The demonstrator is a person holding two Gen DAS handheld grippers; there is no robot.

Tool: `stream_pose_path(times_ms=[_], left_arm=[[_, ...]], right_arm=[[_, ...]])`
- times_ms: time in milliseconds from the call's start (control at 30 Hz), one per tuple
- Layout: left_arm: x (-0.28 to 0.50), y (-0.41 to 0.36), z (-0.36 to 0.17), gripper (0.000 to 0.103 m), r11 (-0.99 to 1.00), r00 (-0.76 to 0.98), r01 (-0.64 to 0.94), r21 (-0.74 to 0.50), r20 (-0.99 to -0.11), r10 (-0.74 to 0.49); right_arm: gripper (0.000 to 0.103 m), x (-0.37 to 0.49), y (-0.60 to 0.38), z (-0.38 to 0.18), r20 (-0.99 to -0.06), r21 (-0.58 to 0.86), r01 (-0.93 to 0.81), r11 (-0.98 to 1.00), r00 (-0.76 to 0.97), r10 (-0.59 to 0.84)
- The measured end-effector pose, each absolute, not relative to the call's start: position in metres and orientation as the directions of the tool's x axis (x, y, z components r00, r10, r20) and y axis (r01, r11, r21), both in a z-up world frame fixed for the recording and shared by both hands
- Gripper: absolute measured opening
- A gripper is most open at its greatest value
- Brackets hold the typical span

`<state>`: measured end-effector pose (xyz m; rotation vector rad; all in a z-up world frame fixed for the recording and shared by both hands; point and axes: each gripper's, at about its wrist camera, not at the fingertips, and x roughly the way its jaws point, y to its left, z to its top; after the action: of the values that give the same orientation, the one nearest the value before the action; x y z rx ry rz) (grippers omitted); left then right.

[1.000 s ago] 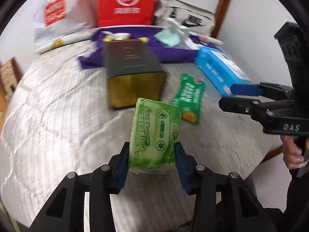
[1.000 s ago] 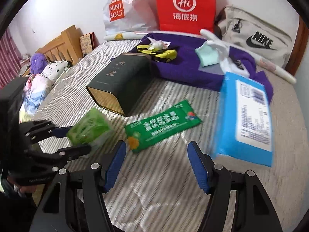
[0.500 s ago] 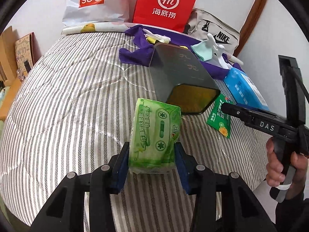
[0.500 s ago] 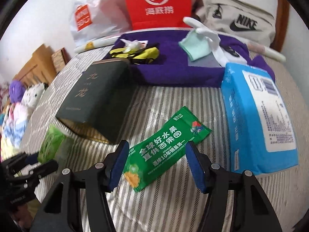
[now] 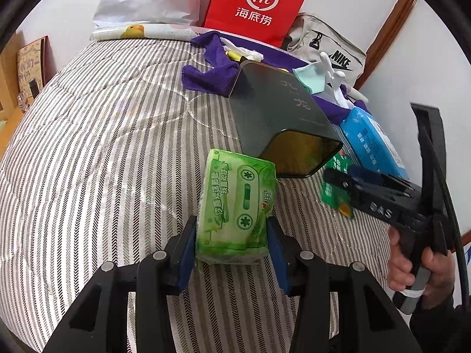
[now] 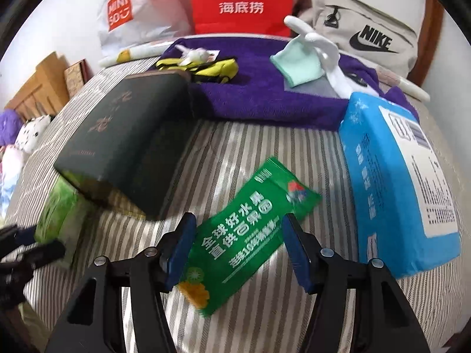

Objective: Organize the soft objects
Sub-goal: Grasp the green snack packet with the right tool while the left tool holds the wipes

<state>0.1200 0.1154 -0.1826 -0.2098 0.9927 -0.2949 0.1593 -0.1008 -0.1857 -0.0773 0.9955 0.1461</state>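
- The left gripper [image 5: 232, 247] has its blue pads clamped on both sides of a soft light-green plastic tissue pack printed with a cassette picture [image 5: 237, 209], carried clear of the bed and standing upright between the pads.
- The right gripper [image 6: 238, 248] stands spread, its jaws not pressing anything; a flat dark-green foil snack packet with white lettering [image 6: 250, 235] lies on the bed between the two blue pads, and no contact with it can be seen.
- The landmark is the dark rectangular tin box lying on its side with a gold-coloured open end [image 5: 282, 117], resting on the grey-and-white striped bed cover [image 5: 103, 147].
- The tissue pack hangs just in front of the box's gold opening, seen from the left wrist.
- The snack packet lies on the cover to the right of the box, near its open end.
- A bright blue soft pack of wipes with a white label [image 6: 397, 176] lies further right of the box, beyond the snack packet.
- A purple towel [image 6: 265, 100] is spread behind the box, with a mint-green cloth [image 6: 297, 64] on it.
- A person's hand [image 5: 418, 267] grips the right gripper's handle, to the right of the box.
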Motion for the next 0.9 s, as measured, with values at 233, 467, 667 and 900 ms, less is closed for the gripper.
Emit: stream_pose_path(times_ms=[233,467,667,900], left_arm=[[0.116,0.118,-0.181,0.044,0.945,0.516,0.138,-0.296,-0.793,-0.324],[0.114,0.121,-0.181,0.044,0.941,0.515,0.133,-0.312,-0.789,-0.335],[0.114,0.124,-0.18,0.044,0.938,0.515,0.126,-0.322,-0.787,-0.339],[0.117,0.121,-0.18,0.044,0.937,0.511,0.134,-0.322,-0.788,-0.344]], right_arm=[[0.059,0.129,-0.112,-0.185,-0.879,0.006,-0.229,0.973,0.464,0.115],[0.059,0.135,-0.126,-0.179,-0.853,0.18,-0.113,0.977,0.476,0.212],[0.059,0.152,-0.114,-0.183,-0.846,0.149,-0.071,0.986,0.507,0.164],[0.049,0.159,-0.093,-0.19,-0.829,-0.038,-0.102,0.994,0.559,0.026]])
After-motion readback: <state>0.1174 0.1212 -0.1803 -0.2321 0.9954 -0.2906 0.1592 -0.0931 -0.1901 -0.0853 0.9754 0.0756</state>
